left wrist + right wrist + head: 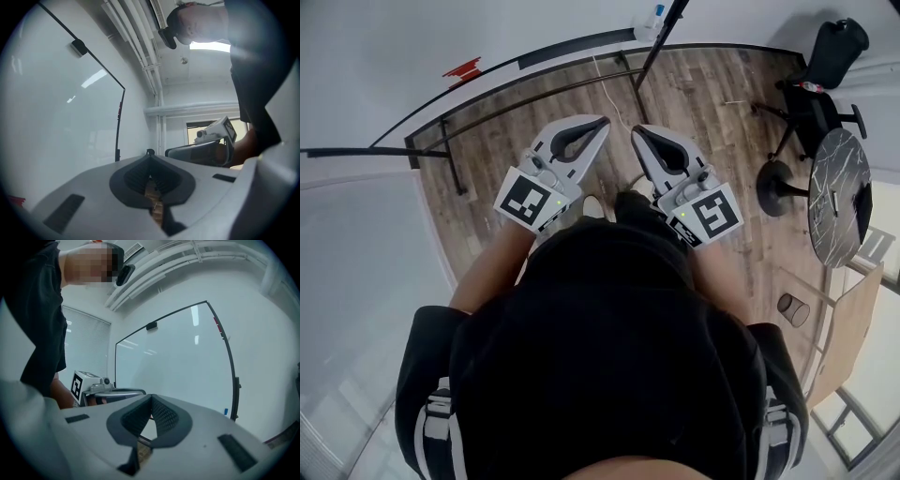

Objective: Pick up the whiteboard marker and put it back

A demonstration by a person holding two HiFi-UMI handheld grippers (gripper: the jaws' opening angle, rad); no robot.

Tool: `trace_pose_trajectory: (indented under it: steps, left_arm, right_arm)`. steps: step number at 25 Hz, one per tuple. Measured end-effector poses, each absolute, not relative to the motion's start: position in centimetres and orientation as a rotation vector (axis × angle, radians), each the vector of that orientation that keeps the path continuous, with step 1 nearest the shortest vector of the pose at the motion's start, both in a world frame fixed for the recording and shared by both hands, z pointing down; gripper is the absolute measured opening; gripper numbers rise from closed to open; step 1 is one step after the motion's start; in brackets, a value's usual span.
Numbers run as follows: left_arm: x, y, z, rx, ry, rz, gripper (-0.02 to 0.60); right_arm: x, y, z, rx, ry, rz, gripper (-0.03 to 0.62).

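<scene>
Both grippers are held side by side at chest height, pointing at a whiteboard [173, 362] on a black stand [534, 97]. My left gripper [598, 120] has its jaws touching at the tips with nothing between them. My right gripper [636, 129] is shut and empty too. A small red item [217, 324] sits on the board's right frame edge and shows again as that red item [119, 108] in the left gripper view. A small blue item [225, 412] sits low by the right post. I cannot tell which of them is the marker. Both are well beyond the jaws.
A wood floor [722, 94] runs up to the board's stand. To the right stand a black office chair [811, 84], a round marble table [839, 197] and a small dark cup-like bin [793, 309]. A red object [461, 67] lies beyond the stand at the far left.
</scene>
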State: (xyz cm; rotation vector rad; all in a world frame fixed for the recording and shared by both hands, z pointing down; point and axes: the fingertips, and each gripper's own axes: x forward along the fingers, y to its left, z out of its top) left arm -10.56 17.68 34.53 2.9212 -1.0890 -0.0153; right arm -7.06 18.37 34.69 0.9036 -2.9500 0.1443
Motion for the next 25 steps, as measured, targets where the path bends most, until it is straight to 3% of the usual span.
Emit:
trace_pose_trajectory:
  steps: [25]
  left_arm:
    - [-2.9, -3.5, 35.1, 2.879, -1.185, -0.019, 0.003]
  right_arm:
    - [0.9, -4.6, 36.5, 0.858, -2.966, 0.201, -0.009]
